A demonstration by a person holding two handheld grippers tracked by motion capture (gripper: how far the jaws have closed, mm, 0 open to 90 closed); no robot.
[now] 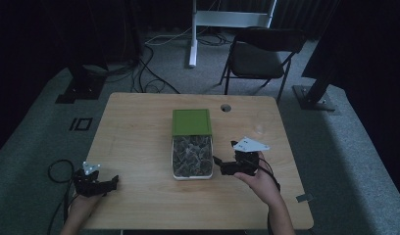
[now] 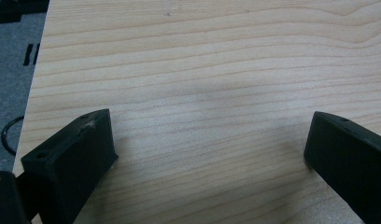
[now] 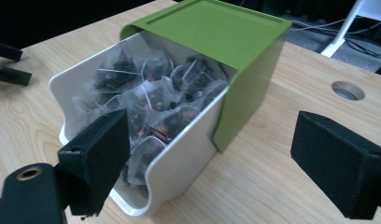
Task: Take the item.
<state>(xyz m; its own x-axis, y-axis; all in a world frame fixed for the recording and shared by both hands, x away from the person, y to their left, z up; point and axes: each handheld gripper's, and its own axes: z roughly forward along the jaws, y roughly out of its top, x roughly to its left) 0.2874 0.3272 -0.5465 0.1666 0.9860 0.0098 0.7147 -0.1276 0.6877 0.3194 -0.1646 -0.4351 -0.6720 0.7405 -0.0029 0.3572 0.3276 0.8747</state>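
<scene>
dim room, wooden bench (image 1: pixel 139 147): box (image 1: pixel 191 164) just left of the right tongs (image 1: pixel 222 164), well right of the left tongs (image 1: pixel 110 182), both apart. right gripper view: soft, light tea bags (image 3: pixel 146 100); pinch one corner.

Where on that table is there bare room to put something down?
Bare wood lies left of the white box, above the left claw, and behind the green lid. It is crowded where the right claw sits beside the box.
</scene>
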